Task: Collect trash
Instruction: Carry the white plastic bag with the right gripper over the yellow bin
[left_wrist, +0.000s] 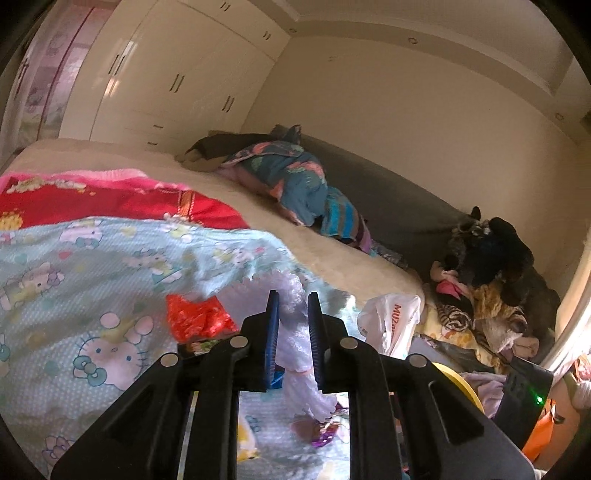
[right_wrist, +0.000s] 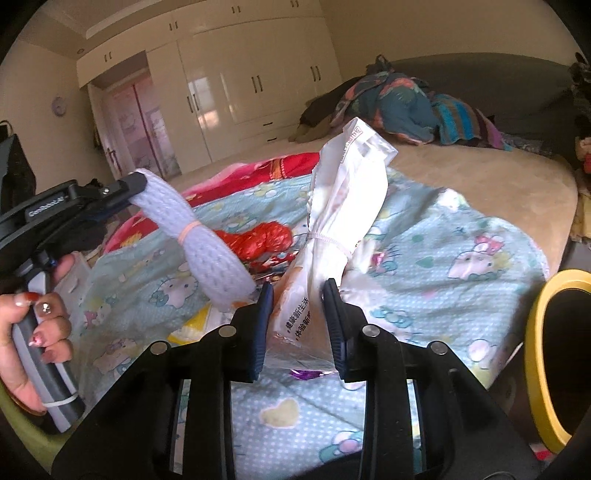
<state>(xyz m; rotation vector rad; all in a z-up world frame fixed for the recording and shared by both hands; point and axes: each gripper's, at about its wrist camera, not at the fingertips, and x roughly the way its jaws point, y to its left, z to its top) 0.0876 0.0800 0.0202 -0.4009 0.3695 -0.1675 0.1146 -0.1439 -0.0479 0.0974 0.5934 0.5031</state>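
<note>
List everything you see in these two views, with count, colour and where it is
Foam net sleeve: one, pale lilac, held in left gripper.
Plastic bag: one, white, printed, held in right gripper.
Wrapper: one, red, crumpled on the blanket.
Blanket: one, light blue cartoon print, on the bed.
Bin: one, yellow rim, right of the bed.
Bedding pile: one, blue patterned, far side of the bed.
Wardrobe: one, cream, back wall.
Left gripper: black, blue pads.
Right gripper: black, blue pads.
</note>
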